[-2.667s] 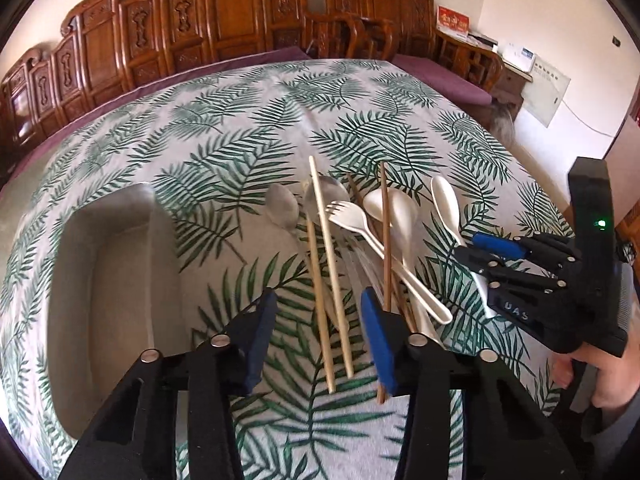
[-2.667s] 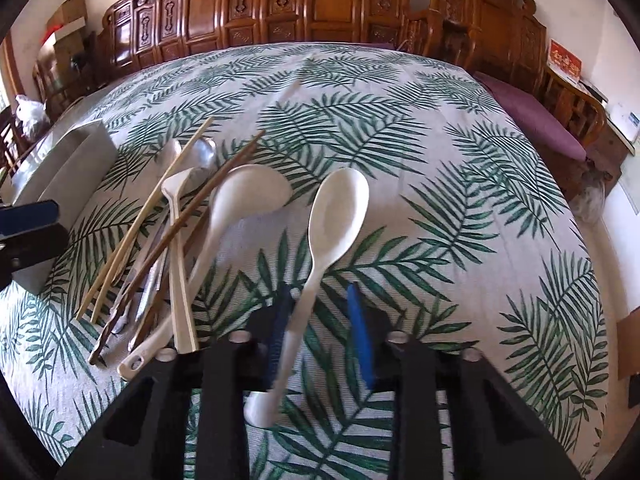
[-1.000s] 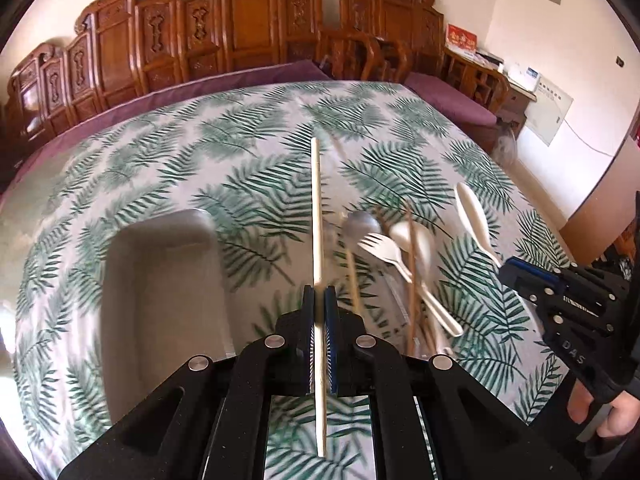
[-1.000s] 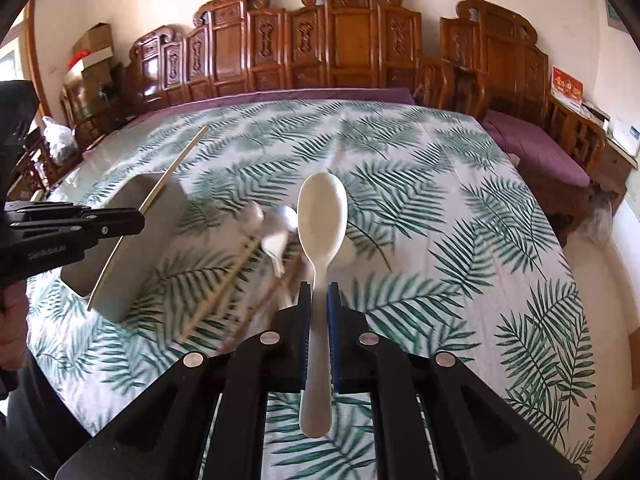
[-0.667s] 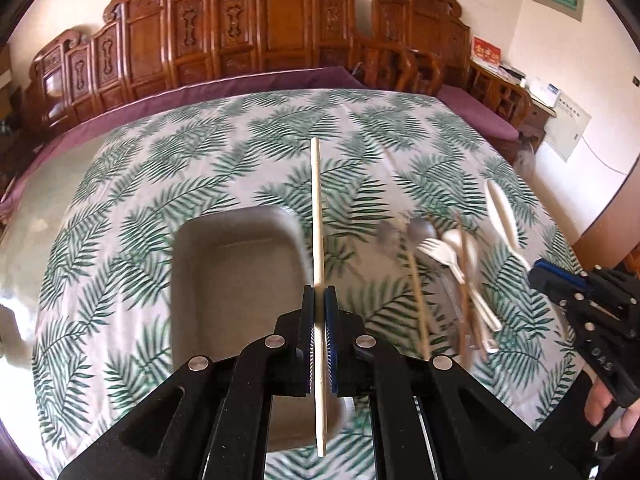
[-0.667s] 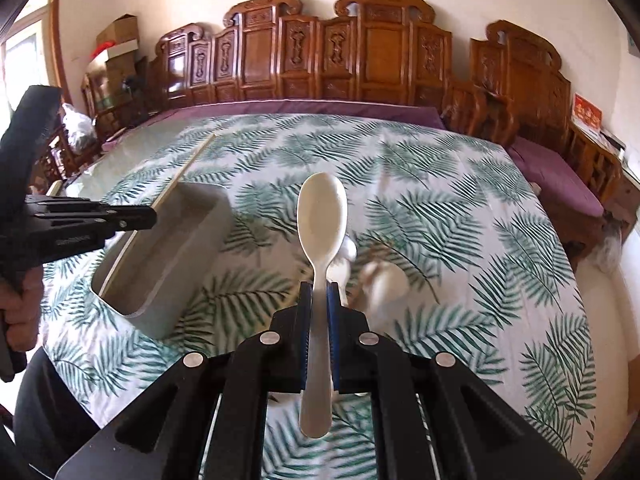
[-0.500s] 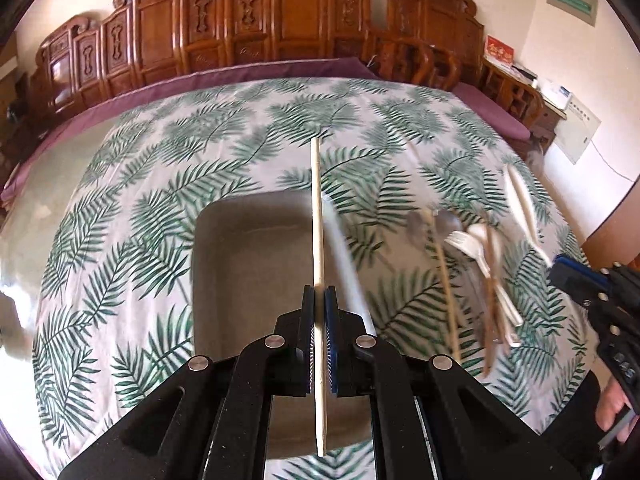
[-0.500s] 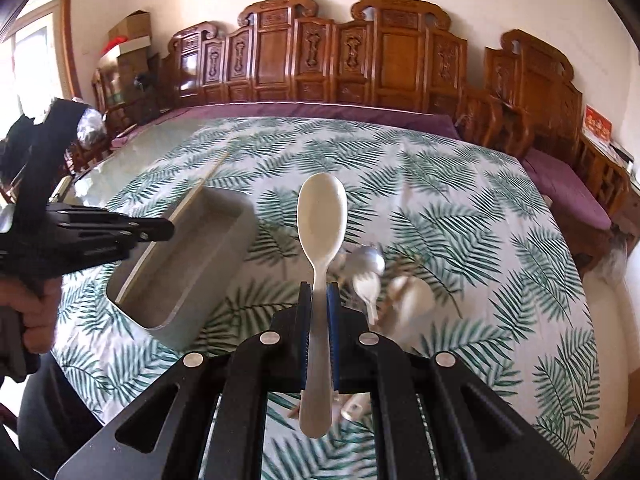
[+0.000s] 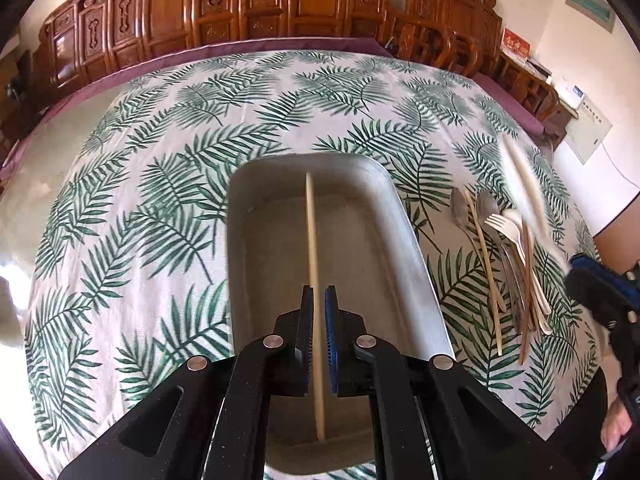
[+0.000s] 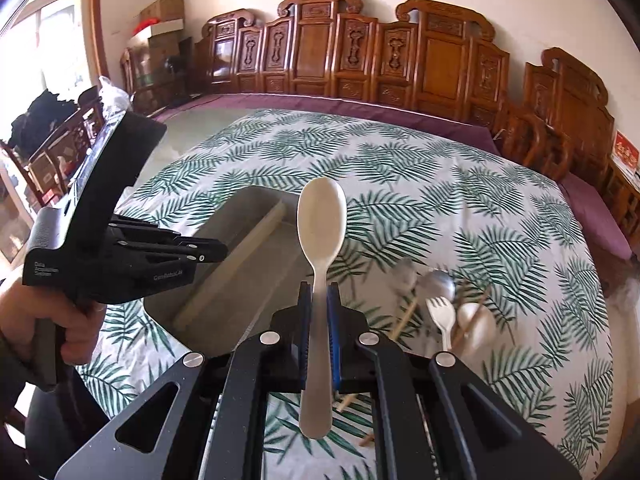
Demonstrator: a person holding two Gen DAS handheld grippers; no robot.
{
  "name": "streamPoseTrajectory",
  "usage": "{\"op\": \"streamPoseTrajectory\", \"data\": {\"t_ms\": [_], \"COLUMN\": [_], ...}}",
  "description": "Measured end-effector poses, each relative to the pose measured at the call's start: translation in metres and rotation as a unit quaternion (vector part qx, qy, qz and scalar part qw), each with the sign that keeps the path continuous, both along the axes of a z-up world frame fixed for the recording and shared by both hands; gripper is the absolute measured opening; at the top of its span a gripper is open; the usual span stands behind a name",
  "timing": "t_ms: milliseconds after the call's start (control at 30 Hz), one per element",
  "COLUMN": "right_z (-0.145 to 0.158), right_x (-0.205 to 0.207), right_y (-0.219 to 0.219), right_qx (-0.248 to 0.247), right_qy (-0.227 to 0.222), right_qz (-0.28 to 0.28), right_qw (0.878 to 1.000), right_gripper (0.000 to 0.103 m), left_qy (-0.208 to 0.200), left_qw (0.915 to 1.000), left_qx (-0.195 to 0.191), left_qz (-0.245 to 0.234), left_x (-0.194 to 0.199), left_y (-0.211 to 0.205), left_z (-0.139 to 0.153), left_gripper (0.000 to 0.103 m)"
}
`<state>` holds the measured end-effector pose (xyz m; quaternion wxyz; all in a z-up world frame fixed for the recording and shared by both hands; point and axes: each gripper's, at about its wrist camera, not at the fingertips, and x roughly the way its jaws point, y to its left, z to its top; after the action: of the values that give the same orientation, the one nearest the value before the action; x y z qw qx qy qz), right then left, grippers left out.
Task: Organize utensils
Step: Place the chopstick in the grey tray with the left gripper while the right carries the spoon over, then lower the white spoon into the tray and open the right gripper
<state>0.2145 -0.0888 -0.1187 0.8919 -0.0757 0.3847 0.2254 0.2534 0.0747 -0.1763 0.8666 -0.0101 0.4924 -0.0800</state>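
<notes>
- Left wrist view: left gripper (image 9: 319, 336) clamped on a pale, slender wooden chopstick (image 9: 312, 248) above the grey tray (image 9: 412, 240).
- Right gripper (image 10: 319, 332) clamped on a cream plastic spoon (image 10: 321, 232), bowl forward.

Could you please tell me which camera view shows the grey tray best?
The left wrist view: the grey tray lies open below, showing its whole floor and rim. In the right wrist view it sits off to the left, partly hidden behind the left hand-held gripper.

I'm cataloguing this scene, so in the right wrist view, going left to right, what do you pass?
Left hand-held gripper → grey tray → white spoon clamped in the right hand-held gripper → metal spoon → white fork.
</notes>
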Motion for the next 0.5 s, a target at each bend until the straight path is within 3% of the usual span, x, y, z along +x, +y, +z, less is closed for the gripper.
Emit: {"op": "streamPoseTrajectory", "data": {"t_ms": [267, 333, 367, 500], "right_z": [-0.008, -0.011, -0.013, -0.023], "right_x": [0.010, 0.017, 0.020, 0.038], "right_y": [0.032, 0.041, 0.045, 0.063], "right_qx": [0.018, 0.024, 0.031, 0.059], "right_qy": [0.020, 0.027, 0.033, 0.064], "right_qz": [0.018, 0.020, 0.021, 0.020], "right_qw": [0.999, 0.999, 0.999, 0.996], "right_gripper": [0.010, 0.010, 0.010, 0.010], "left_qy": [-0.020, -0.027, -0.032, -0.042], "left_qw": [0.9997, 0.9995, 0.9993, 0.9988], "left_qx": [-0.002, 0.004, 0.007, 0.012], "left_qz": [0.016, 0.018, 0.020, 0.025], "left_x": [-0.013, -0.018, -0.021, -0.027], "left_y": [0.022, 0.027, 0.030, 0.039], "left_z": [0.019, 0.024, 0.027, 0.035], "left_gripper": [0.006, 0.013, 0.021, 0.024]}}
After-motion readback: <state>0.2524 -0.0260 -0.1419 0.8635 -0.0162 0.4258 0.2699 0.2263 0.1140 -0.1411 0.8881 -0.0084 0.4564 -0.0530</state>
